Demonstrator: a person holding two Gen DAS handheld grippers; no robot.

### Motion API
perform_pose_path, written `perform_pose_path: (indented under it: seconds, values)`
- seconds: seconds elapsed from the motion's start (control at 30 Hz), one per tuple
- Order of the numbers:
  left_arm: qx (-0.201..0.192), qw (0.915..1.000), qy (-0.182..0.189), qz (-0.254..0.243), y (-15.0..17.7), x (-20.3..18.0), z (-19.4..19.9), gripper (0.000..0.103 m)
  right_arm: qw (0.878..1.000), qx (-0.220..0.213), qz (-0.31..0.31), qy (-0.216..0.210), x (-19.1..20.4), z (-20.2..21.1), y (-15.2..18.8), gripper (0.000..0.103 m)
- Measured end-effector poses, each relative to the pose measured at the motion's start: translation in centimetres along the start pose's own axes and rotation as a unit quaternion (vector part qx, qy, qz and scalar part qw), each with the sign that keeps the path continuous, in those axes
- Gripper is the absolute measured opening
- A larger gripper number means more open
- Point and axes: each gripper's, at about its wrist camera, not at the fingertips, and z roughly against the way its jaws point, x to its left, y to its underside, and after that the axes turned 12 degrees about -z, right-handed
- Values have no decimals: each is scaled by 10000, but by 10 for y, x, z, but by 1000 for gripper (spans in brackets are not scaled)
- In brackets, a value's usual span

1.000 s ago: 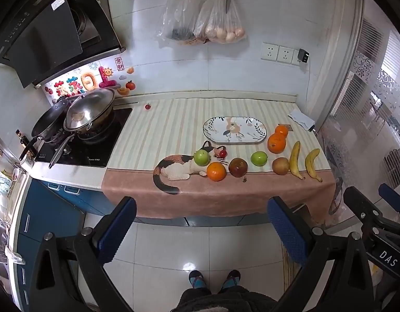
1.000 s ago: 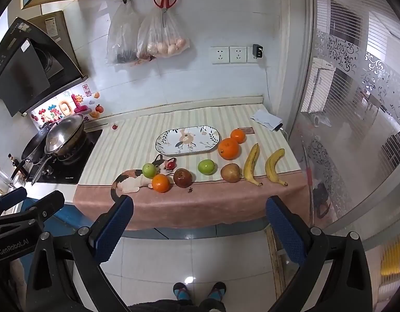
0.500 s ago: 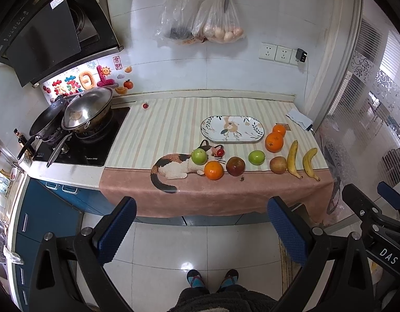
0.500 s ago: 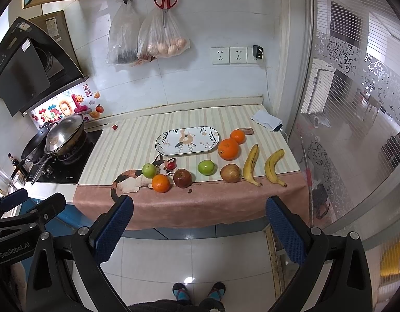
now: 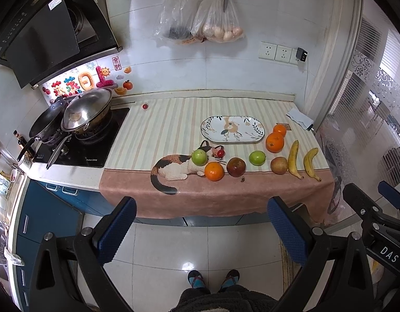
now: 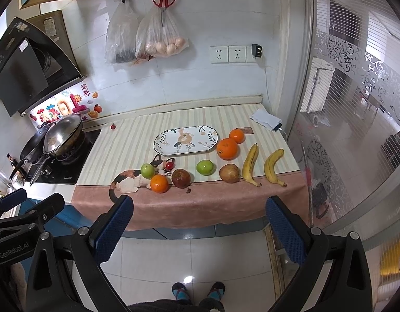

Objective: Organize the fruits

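Note:
Fruit lies along the front of a cloth-covered counter: two green apples (image 5: 199,157) (image 5: 257,158), an orange (image 5: 214,171), a dark red apple (image 5: 236,167), a brown pear (image 5: 279,165), two bananas (image 5: 293,158) (image 5: 311,163) and two more oranges (image 5: 274,142) (image 5: 279,130). An empty patterned oval plate (image 5: 232,129) sits behind them. My left gripper (image 5: 201,227) and right gripper (image 6: 200,225) are both open and empty, held back from the counter above the floor. The same fruit row (image 6: 204,167) and plate (image 6: 185,140) show in the right wrist view.
A stove with a wok and lid (image 5: 85,111) stands left of the cloth. Plastic bags (image 5: 200,20) and red scissors hang on the wall. A white cloth (image 5: 300,119) lies at the back right. A glass partition (image 6: 342,130) borders the right side. The person's feet (image 5: 213,278) are on the tiled floor.
Both views have drifted slightly; the counter sits a little lower-left in the left wrist view. No fruit has moved and both grippers stay open.

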Motion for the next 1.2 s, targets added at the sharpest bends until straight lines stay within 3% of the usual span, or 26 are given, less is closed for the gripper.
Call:
perform_pose_path:
  seconds: [1.2]
  values:
    - [87, 9999, 127, 8, -3, 6, -15, 103, 10000, 56, -12, 21, 5, -11, 2, 103]
